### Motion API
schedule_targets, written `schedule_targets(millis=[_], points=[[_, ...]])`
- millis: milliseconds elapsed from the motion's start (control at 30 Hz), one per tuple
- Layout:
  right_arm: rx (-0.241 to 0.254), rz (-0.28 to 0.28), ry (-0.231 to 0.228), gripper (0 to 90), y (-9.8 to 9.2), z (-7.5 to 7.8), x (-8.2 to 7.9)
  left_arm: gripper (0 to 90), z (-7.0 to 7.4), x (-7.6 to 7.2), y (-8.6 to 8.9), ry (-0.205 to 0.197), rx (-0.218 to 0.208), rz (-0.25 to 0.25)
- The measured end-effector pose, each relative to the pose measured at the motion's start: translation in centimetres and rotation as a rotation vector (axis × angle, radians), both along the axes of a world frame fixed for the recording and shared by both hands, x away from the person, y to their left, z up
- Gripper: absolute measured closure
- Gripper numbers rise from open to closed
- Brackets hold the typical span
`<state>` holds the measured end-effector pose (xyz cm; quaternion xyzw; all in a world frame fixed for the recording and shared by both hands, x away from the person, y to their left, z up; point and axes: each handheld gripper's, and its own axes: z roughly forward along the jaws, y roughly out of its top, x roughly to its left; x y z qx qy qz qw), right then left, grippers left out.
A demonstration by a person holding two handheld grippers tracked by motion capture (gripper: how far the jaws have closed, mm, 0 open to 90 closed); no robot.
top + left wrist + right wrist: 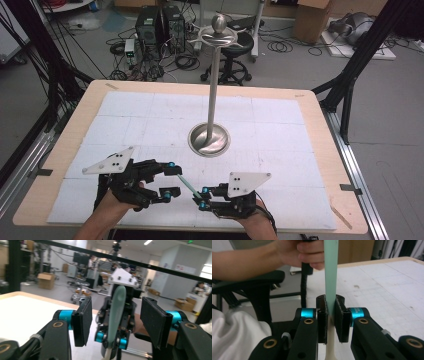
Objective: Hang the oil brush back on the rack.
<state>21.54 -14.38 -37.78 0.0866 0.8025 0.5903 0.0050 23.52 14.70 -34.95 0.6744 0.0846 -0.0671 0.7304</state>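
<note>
- Right claw (331, 320), low centre-right in the high view, clenched on a slim pale-green plastic stick with a white end (188, 185).
- Left claw (115, 322), lower left, released; the stick lies between its parted jaws, untouched.
- Beyond, mid-table (125, 90): tall steel stand (210, 137).

Steel stand (213, 95) mid-table, dish base; black stool (235, 55) behind
</note>
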Motion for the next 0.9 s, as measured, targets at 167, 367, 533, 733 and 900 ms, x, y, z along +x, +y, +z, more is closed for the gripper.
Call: schedule_targets(millis=[167, 367, 533, 733, 900], points=[[0.031, 0.028, 0.015, 82.3, -0.1, 0.0, 0.0, 50.9, -0.1, 0.1, -1.1, 0.003, 0.013, -0.043], [0.067, 0.057, 0.038, 82.3, -0.1, -0.1, 0.1, 65.3, 0.0, 0.2, -1.9, -0.010, 0.008, -0.080], [0.086, 0.073, 0.047, 82.3, -0.2, -0.2, 0.2, 76.7, 0.0, 0.2, -2.1, -0.022, 0.006, -0.081], [0.101, 0.058, 0.052, 72.0, -0.2, -0.2, 0.3, 80.0, 0.0, 0.5, -1.9, -0.018, 0.019, -0.057], [0.125, -0.022, 0.057, 56.5, -0.7, -0.1, 0.4, 81.6, 0.4, 0.7, -1.5, -0.003, 0.043, 0.035]])
